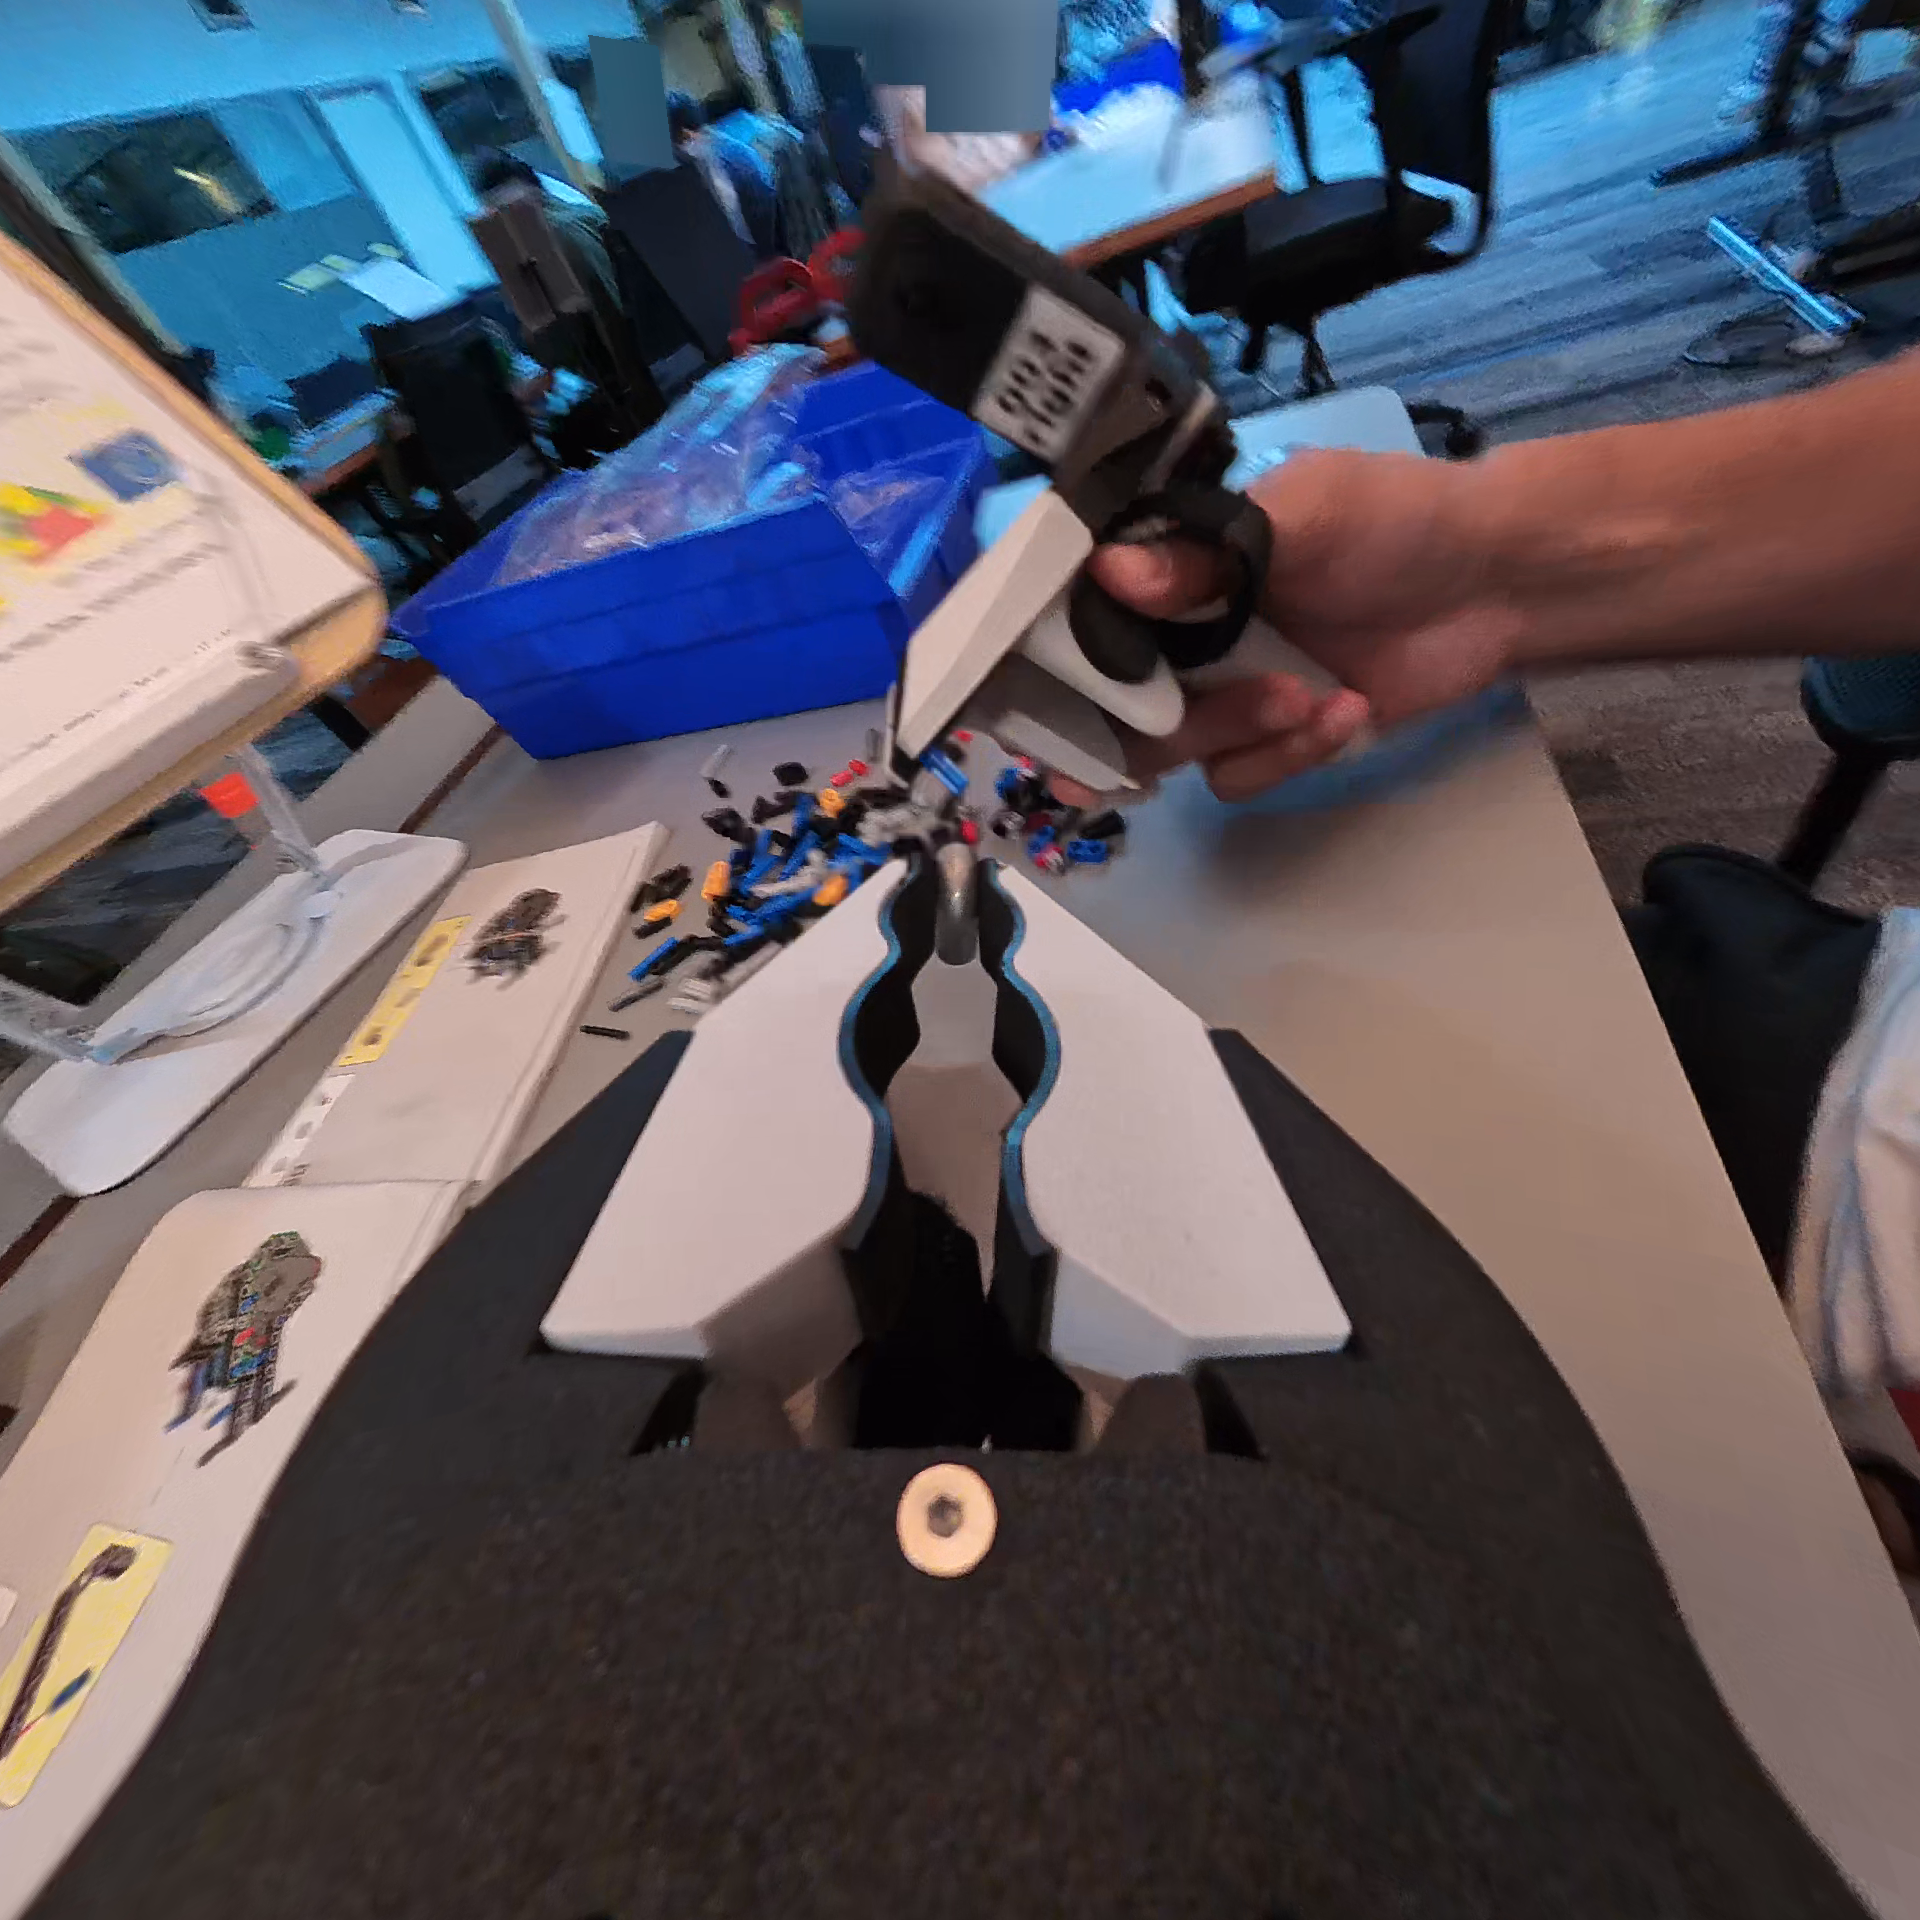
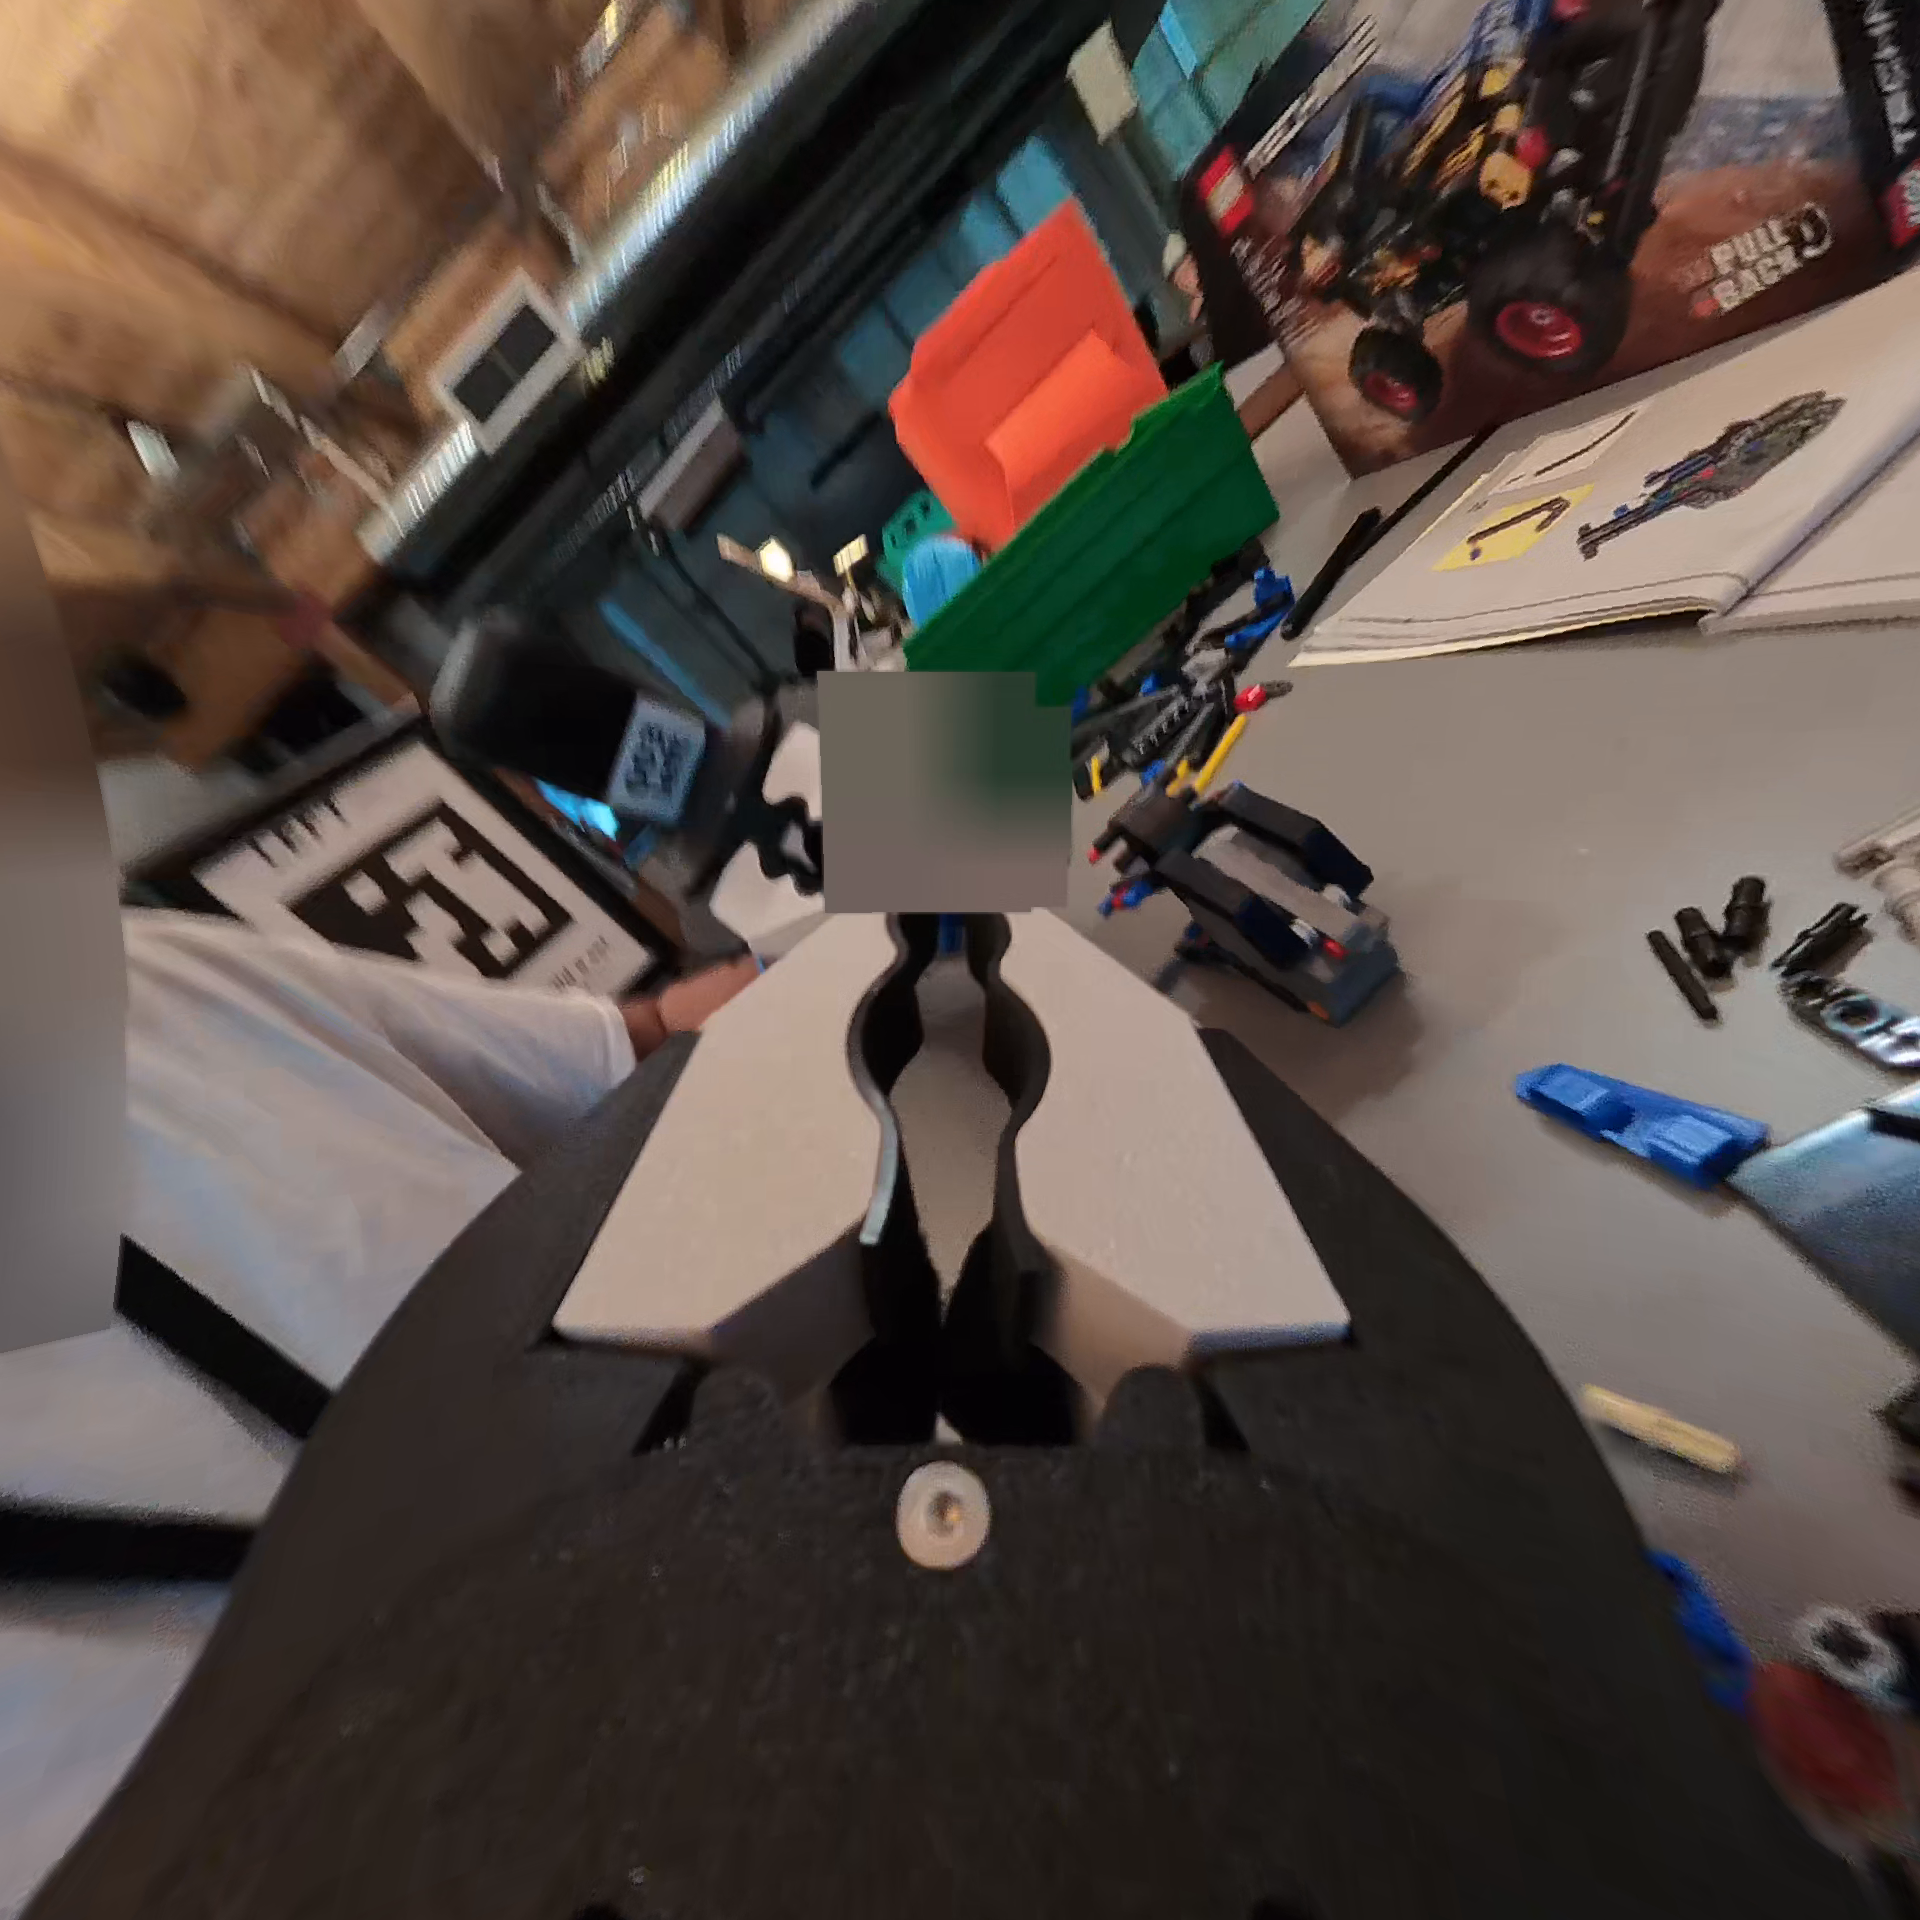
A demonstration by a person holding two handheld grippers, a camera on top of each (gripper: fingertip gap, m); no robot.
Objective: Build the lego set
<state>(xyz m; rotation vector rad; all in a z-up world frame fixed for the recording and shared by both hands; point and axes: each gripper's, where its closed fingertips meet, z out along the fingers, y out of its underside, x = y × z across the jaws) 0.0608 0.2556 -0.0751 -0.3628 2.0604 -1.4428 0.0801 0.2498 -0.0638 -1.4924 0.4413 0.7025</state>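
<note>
My left gripper (image 1: 951,883) is shut on a small grey lego piece (image 1: 954,914) and holds it just in front of a pile of loose lego pieces (image 1: 800,862) in blue, black, orange and red. My right gripper (image 2: 948,928) is nearly shut, with a small blue piece (image 2: 948,940) between its tips. It also shows in the left wrist view (image 1: 920,764), held by a hand, tips down over the pile and close to my left gripper. A partly built black, blue and grey lego model (image 2: 1262,899) stands on the grey table (image 2: 1558,779) in the right wrist view.
A blue bin (image 1: 665,623) holding plastic bags stands behind the pile. Open instruction booklets (image 1: 468,997) and a tablet stand (image 1: 208,997) lie at the left. In the right wrist view: green bin (image 2: 1101,561), orange bin (image 2: 1029,374), lego box (image 2: 1558,208), loose blue part (image 2: 1631,1127), black pins (image 2: 1714,935). Both grippers' tips are close together, under 4 cm apart.
</note>
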